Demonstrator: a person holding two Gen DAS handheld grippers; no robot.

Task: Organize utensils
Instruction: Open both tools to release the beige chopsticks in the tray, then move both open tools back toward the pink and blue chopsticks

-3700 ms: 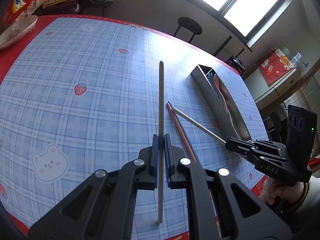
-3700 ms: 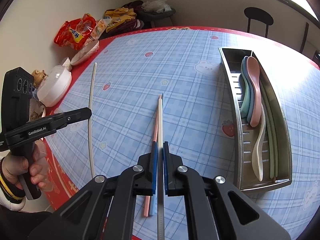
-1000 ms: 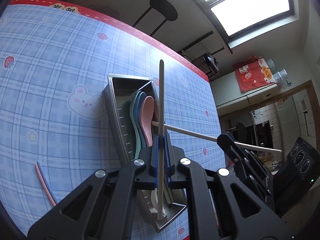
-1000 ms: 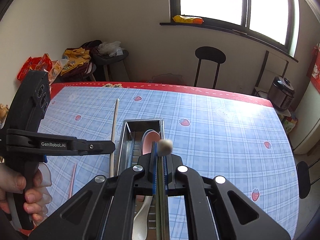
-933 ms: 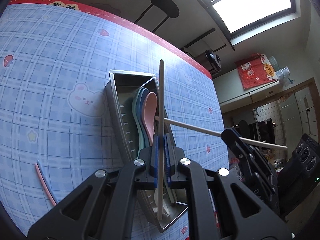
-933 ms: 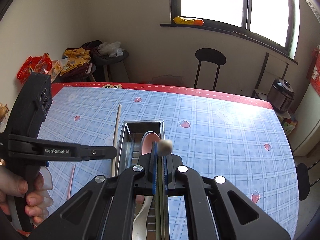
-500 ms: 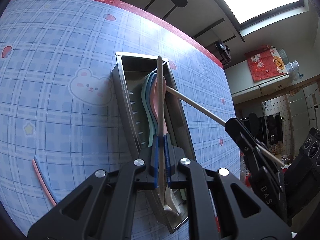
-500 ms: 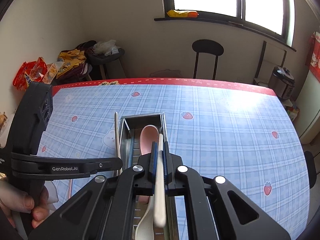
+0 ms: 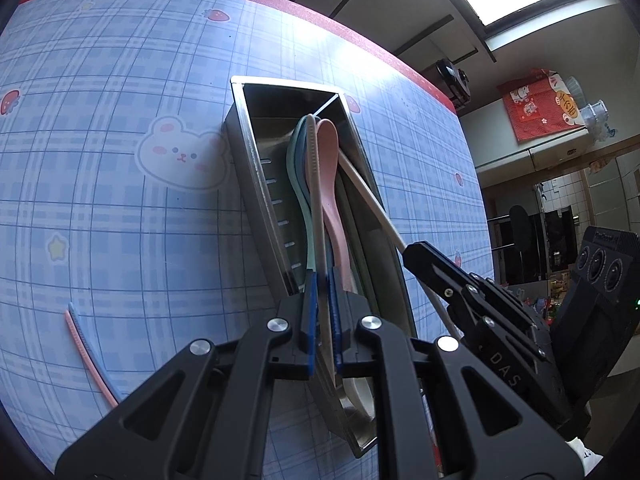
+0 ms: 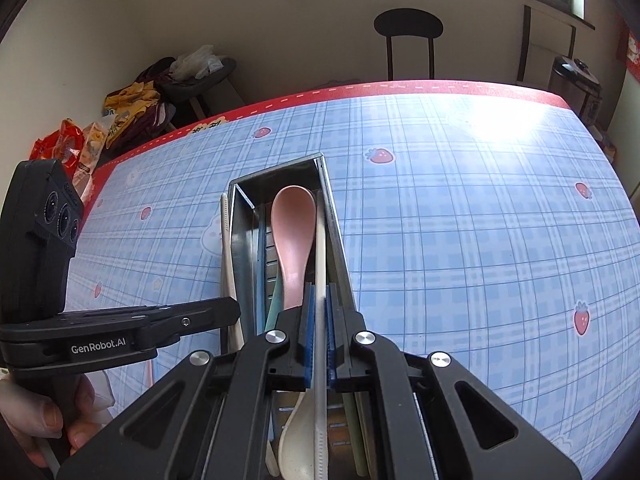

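right gripper's (image 10: 318, 340) fingers hide the white chopstick's (image 10: 320, 264) middle.

A blue plaid table (image 9: 120, 208) carries a steel tray (image 9: 256, 184) and pink chopsticks (image 9: 86, 356).

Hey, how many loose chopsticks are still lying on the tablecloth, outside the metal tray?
2: a pink chopstick and a light blue chopstick beneath it, lying together on the blue checked tablecloth left of the metal tray. Others may be out of view.

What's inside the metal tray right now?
The metal tray holds a pink spoon, teal and blue spoons beneath it and a white spoon at the near end. The tongs cover its middle, so anything there stays hidden.
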